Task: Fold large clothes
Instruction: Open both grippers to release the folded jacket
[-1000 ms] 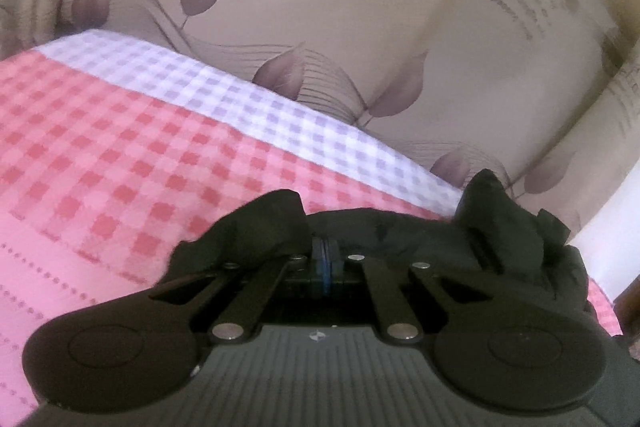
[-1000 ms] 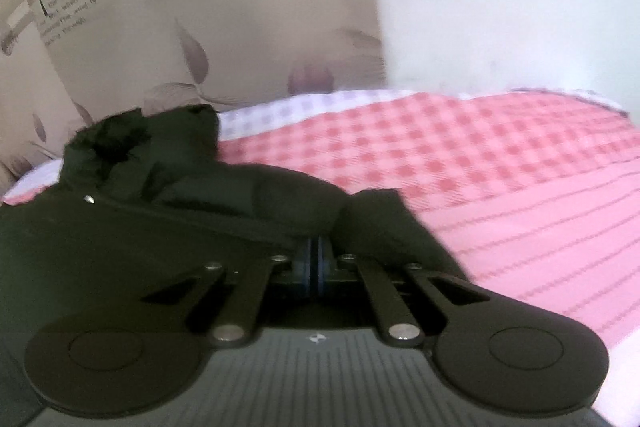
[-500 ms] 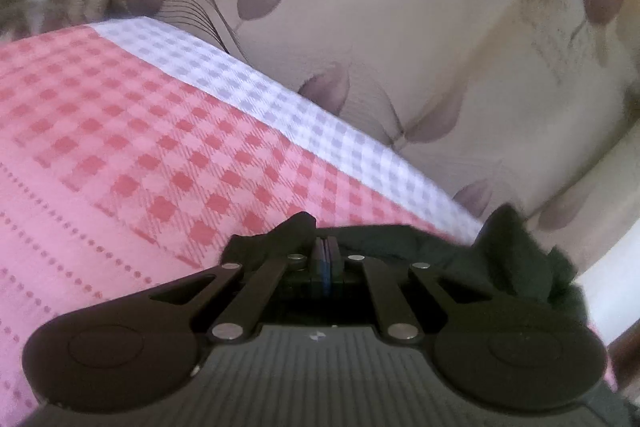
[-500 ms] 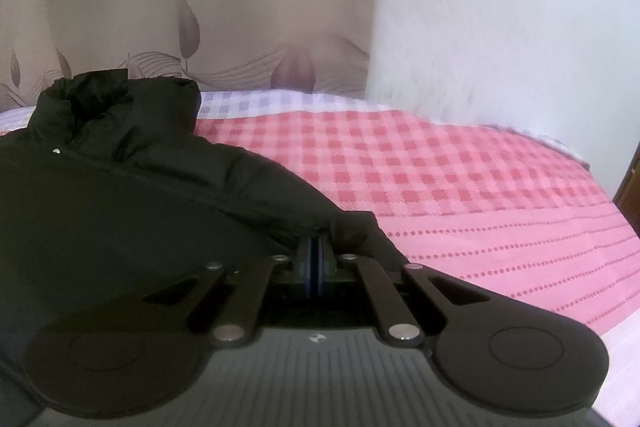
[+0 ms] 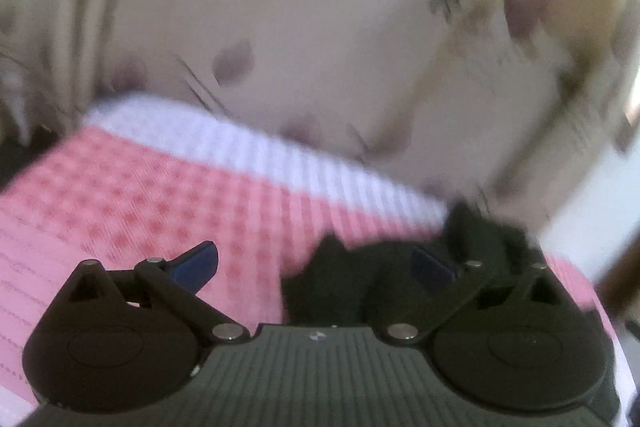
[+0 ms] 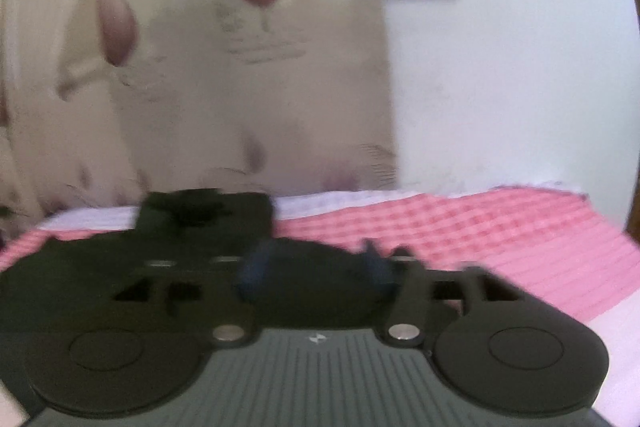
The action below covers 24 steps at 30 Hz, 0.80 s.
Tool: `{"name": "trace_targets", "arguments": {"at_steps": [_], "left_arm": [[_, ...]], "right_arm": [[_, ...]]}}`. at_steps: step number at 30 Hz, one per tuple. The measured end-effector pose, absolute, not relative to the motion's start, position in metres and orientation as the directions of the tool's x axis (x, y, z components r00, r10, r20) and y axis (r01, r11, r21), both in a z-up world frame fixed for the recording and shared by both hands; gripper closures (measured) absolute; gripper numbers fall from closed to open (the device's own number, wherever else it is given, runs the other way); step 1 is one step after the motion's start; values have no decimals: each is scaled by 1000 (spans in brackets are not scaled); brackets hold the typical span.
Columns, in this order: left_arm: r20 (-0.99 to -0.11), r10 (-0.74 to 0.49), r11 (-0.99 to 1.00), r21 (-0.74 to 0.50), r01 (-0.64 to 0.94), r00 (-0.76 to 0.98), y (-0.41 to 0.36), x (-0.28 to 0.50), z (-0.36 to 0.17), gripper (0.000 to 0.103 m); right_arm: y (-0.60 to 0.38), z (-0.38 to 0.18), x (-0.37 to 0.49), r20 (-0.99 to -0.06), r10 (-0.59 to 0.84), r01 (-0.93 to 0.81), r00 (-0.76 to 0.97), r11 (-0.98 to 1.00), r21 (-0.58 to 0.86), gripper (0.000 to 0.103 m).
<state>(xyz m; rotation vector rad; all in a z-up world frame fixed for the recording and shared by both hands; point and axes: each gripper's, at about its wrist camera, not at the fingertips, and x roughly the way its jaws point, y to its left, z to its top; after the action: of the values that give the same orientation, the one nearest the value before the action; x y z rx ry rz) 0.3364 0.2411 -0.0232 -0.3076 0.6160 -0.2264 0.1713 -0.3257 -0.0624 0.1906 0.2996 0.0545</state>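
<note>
Both hand-held grippers gape, holding nothing: the left gripper and the right gripper hover over the bulky black jacket lying on the pink checked bedsheet.

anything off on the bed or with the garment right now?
Nothing damaged or spilled. The black garment lies on the pink checked bedspread, its far end bunched into a lump rather than flat. Left gripper and right gripper are both open, holding nothing. Both views are motion-blurred.
</note>
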Motion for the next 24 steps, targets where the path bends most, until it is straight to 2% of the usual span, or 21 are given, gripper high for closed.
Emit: {"name": "trace_targets", "arguments": {"at_steps": [1,6,9,12,18,22,24], "left_arm": [[-554,-328,927,-346,146,765,240,338,-29,2],[-596,-404,909,-349,229,694,236,343,-59,7],[-576,-517,850,-435,298,633,246,349,-79,29],[-527,-658,742,-576,344,538,256,362,-97,39],[-474,-769,632,-664,400,429,267,383,-111,45],[-470,-801,597,-667,445,371,257,397,-112,47],[-469,-808,589,-668,455,357,249,403,-113,51]], "right_arm": [[-320,-65,163,-277,103,-47,955,978,202,26],[-277,-78,136,-288,191,-168,938,980,104,26],[-258,-82,133,-294,256,-241,921,967,87,27],[-244,-85,136,-307,265,-259,914,964,61,27],[-241,-105,146,-315,251,-213,915,966,149,27],[-235,-111,141,-292,244,-207,925,966,154,21],[-235,-111,143,-300,252,-214,920,965,154,18]]}}
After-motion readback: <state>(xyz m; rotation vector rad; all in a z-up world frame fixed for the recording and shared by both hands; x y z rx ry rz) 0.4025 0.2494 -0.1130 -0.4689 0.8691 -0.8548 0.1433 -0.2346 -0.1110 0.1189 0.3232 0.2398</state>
